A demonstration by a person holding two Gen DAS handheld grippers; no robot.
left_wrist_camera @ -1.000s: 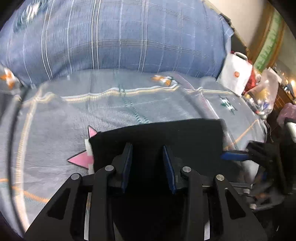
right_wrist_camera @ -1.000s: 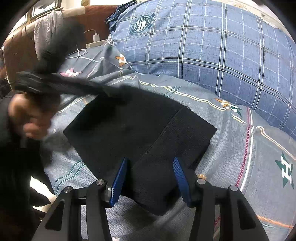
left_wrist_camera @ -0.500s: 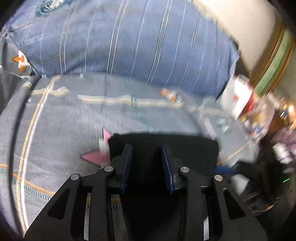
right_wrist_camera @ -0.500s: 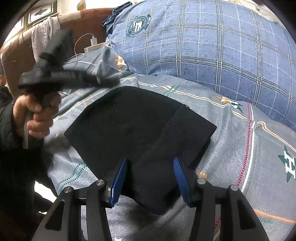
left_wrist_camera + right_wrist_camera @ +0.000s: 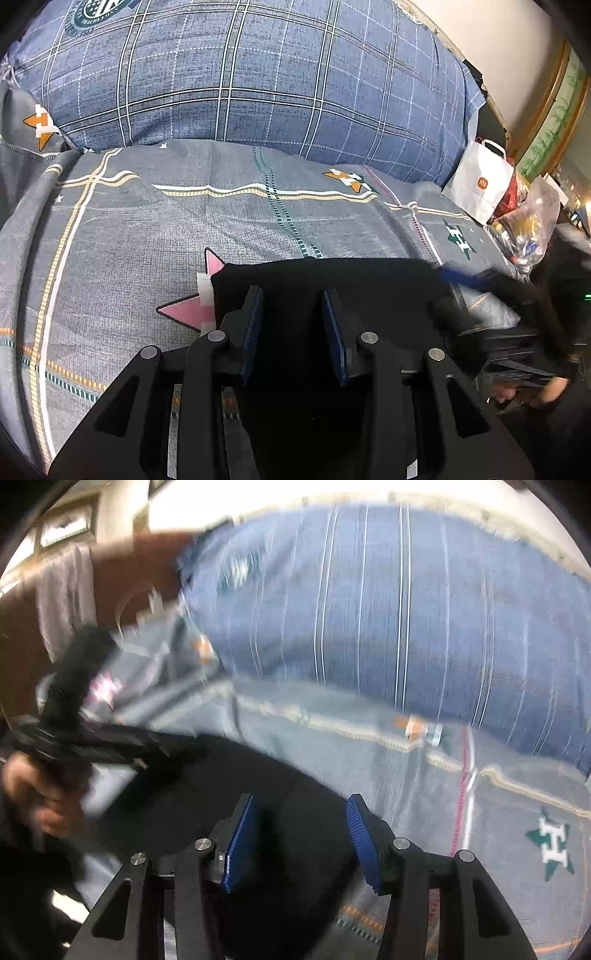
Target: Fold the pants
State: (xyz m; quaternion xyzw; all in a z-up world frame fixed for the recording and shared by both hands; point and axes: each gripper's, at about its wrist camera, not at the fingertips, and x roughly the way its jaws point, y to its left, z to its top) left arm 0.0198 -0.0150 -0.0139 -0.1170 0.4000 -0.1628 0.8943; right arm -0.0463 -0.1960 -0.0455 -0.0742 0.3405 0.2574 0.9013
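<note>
Your pants (image 5: 332,280) already lie as a compact black rectangle on the bed (image 5: 147,229), just below the plaid pillow (image 5: 258,81) — the folding looks nearly done. Your left claw (image 5: 291,314) and right claw (image 5: 299,834) both hover released, nothing pinched. The right view is motion-blurred, so the fold's edges and layers stay unclear.

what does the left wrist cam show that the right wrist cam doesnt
Only the left wrist view shows a white paper bag, a clear plastic bag and the pink star print beside the pants. Only the right wrist view, which is blurred, shows a brown headboard and the left gripper in a hand. Both share the folded black pants, the grey bedsheet and the blue plaid pillow.
</note>
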